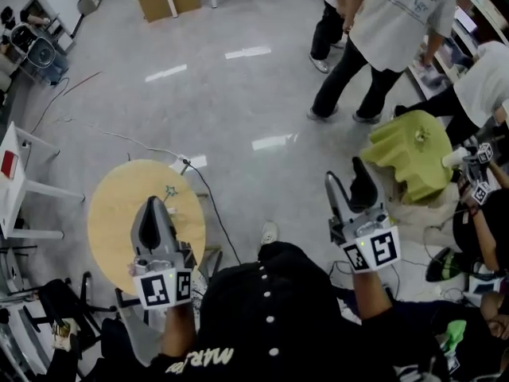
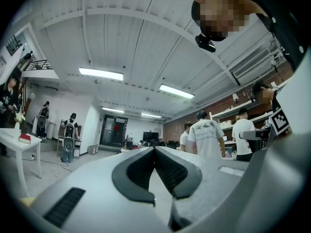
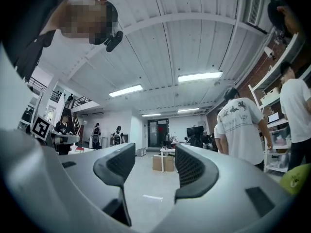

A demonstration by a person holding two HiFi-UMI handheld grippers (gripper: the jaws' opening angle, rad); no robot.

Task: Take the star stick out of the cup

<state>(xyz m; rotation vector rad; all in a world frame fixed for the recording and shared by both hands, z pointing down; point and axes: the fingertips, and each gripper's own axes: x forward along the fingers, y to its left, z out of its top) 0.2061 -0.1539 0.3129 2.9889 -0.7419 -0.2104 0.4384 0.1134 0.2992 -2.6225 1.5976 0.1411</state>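
1. The left claw (image 1: 153,207) sits low over the near side of the round yellow worktop (image 1: 111,205). Its own view shows the jaws pressed together with nothing between them, aimed out across the room.
2. The right claw (image 1: 345,175) hangs off to the side above the floor (image 1: 238,94), with its jaws apart and empty.
3. Just beyond the left claw, near the worktop's far edge, lies a small star shape that I take for the star stick (image 1: 169,190). Its shaft is too small to make out, and no cup shows in any view.
4. The stick looks light, thin and fairly stiff. Lying flat, it would likely skid on the smooth top. The best hold is probably across the shaft just below the star, with a gentle pinch.
5. Farther off stand a green stool (image 1: 402,156) and several people (image 1: 390,30).
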